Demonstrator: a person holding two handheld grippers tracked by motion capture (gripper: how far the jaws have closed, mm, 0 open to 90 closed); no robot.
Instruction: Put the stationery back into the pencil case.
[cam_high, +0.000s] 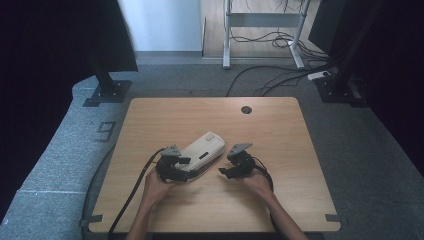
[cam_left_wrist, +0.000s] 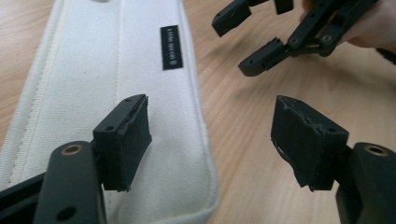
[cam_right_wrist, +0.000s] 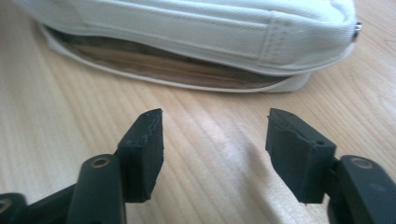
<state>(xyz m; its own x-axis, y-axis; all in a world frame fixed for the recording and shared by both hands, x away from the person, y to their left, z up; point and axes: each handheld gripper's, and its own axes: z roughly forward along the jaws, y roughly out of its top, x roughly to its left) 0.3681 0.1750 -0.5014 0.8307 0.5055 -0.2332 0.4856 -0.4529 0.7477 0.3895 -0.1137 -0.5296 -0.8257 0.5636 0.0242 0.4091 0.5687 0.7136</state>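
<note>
Lying between both spread grippers, white pouch (cam_high: 202, 148) on table (cam_high: 280, 130)

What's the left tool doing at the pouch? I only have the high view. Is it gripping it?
Observer: No. The left gripper view shows the left tool open, one jaw over the pouch and the other over bare table.
Operator: And the right tool?
Observer: The right tool is open too. It faces the pouch's long side and stands apart from it.
Operator: Is the pouch zipped?
Observer: No, that side gapes open and shows a tan lining.
</note>
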